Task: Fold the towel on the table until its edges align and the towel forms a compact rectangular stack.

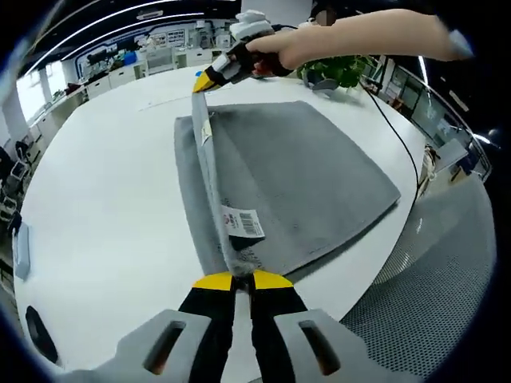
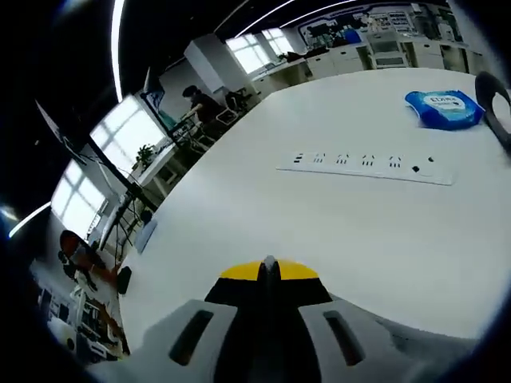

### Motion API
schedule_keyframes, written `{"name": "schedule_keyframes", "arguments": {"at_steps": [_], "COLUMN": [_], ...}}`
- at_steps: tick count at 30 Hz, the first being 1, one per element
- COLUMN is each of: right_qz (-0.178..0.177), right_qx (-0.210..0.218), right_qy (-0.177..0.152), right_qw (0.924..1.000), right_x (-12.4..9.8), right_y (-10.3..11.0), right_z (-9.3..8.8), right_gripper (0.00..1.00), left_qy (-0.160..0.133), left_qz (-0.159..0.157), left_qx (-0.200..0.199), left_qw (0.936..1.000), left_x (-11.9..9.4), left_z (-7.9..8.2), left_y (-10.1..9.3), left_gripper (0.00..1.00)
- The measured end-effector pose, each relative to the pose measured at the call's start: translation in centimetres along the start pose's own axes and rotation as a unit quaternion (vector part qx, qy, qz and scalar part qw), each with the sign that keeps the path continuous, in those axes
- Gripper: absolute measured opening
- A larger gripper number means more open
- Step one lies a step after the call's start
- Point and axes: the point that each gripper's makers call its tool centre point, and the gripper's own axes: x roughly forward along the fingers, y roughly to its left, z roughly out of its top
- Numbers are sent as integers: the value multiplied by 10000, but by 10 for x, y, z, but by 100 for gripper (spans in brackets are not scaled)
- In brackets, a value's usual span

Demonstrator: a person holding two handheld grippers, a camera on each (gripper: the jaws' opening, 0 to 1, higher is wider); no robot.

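Note:
A grey towel lies on the round white table. Its left edge is lifted into a taut ridge strung between the two grippers. At the near end my left gripper is shut on that edge, just below a white barcode label. The right gripper, held by a person's hand, is shut on the far corner. In the right gripper view the yellow-tipped jaws are pressed together, with a thin grey sliver of towel between them.
A white power strip, a blue wipes pack and a black ring-shaped object lie on the table beyond the right gripper. A potted plant and a black cable sit behind the towel. The table edge runs near a grey mesh surface.

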Motion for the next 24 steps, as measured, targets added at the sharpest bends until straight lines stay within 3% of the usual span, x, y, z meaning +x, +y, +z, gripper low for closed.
{"name": "schedule_keyframes", "arguments": {"at_steps": [2,7,12,15,20,24], "right_qz": [8,145,154,6,-226,-321], "right_qx": [-14,-142,-218,-426,-750,-843], "right_qy": [9,-66,-109,-19,22,19], "right_qw": [10000,9998,9996,9991,9969,9959], "right_x": [5,11,3,-12,-44,-71], "right_y": [1,3,-5,-18,-42,-58], "right_z": [-2,-1,-4,-12,-17,-17], "right_gripper": [3,6,14,11,1,0], "left_qy": [-38,-57,-125,-227,-477,-468], "left_qz": [-25,125,437,416,123,-391], "left_qx": [-221,-349,-99,-189,71,380], "left_qw": [9997,9993,9989,9987,9988,9974], "left_x": [1,2,-3,-8,-13,-8], "left_z": [0,-2,0,6,29,51], "left_y": [1,8,18,17,-5,-41], "left_gripper": [6,9,21,22,22,10]}}
